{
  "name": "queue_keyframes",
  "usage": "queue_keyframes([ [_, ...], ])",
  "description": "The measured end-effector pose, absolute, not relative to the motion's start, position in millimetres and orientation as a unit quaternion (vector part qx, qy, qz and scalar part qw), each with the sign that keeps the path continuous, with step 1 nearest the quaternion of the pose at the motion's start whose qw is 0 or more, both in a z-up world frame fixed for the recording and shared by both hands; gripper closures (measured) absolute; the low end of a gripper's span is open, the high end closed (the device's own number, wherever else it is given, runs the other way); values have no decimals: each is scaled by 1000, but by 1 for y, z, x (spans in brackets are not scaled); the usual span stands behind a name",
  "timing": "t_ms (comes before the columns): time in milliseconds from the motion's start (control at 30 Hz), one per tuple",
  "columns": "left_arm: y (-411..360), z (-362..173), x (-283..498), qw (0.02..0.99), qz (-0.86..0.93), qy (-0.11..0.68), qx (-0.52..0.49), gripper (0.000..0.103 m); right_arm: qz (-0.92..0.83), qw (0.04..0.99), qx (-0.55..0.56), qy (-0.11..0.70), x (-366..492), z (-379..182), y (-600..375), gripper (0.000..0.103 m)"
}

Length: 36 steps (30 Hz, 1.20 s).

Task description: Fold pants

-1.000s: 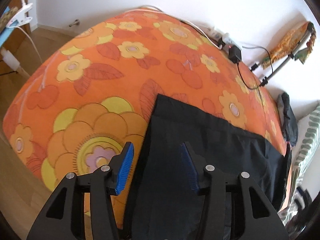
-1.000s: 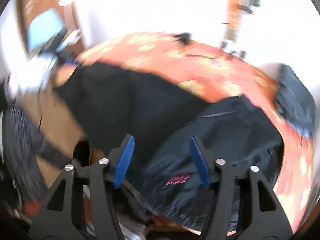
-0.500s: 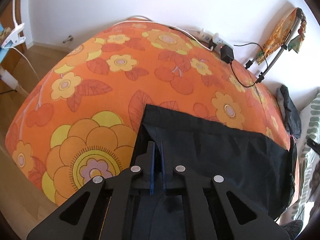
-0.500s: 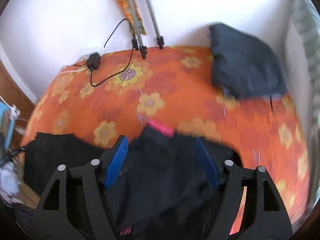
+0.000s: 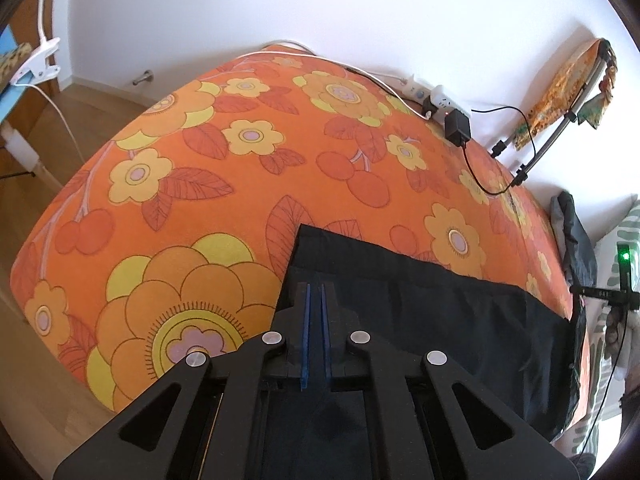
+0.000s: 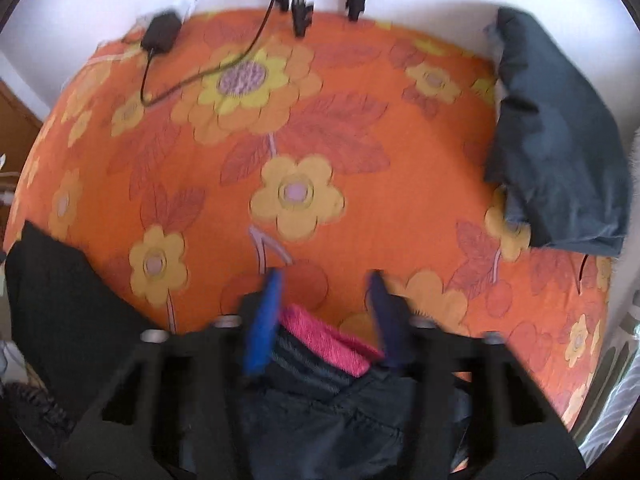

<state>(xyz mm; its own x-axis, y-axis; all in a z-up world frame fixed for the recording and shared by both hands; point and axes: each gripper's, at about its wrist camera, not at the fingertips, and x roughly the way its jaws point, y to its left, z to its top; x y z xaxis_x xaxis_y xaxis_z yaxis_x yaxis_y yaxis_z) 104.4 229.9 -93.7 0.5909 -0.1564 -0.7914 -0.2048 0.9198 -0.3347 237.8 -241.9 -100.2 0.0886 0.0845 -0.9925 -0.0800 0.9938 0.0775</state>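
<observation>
Black pants [image 5: 432, 320] lie on the orange flowered bed [image 5: 240, 160], the leg hem toward the left. My left gripper [image 5: 315, 292] is shut on the hem end of the pants leg. In the right wrist view the waist of the pants [image 6: 320, 380] with its pink inner band [image 6: 324, 340] sits between the blue pads of my right gripper [image 6: 324, 280], whose jaws stand apart around it. The view is blurred. The leg end of the pants shows at the left [image 6: 52, 300].
A dark grey folded garment [image 6: 556, 152] lies at the bed's far right by the wall. A power strip with a black adapter [image 5: 456, 124] and cable sits at the bed's far edge. Tripod legs [image 6: 300, 12] stand there too. Wooden floor [image 5: 52, 128] lies left.
My left gripper closed on the pants hem and stays there. My right gripper swung across the bed and came down over the waistband, jaws narrowing.
</observation>
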Motion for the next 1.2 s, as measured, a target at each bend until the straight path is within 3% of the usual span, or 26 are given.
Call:
queue_keyframes([
  [100, 230, -94, 105, 869, 15, 453, -197, 100, 82, 733, 3, 676, 224, -92, -248, 66],
  [200, 229, -91, 104, 872, 18, 450, -192, 100, 90, 730, -6, 677, 208, -80, -257, 74],
  [500, 224, -95, 106, 868, 16, 458, -192, 100, 45, 750, 14, 660, 138, -49, -305, 74],
  [567, 221, -94, 106, 869, 15, 458, -188, 100, 27, 756, 12, 654, 119, -47, -309, 67],
  [633, 219, -93, 107, 869, 14, 457, -187, 100, 2, 763, 17, 646, 104, -44, -315, 42],
  [667, 219, -93, 107, 869, 13, 458, -187, 100, -6, 768, 21, 640, 99, -43, -318, 39],
  [767, 218, -93, 107, 868, 13, 459, -188, 100, -18, 770, 75, 633, 80, -42, -334, 37],
  [1067, 218, -98, 109, 864, 12, 467, -190, 100, 29, 723, 387, 571, 11, -50, -385, 35],
  [1200, 214, -99, 110, 863, 10, 469, -185, 100, 37, 718, 422, 553, 3, -51, -389, 30],
])
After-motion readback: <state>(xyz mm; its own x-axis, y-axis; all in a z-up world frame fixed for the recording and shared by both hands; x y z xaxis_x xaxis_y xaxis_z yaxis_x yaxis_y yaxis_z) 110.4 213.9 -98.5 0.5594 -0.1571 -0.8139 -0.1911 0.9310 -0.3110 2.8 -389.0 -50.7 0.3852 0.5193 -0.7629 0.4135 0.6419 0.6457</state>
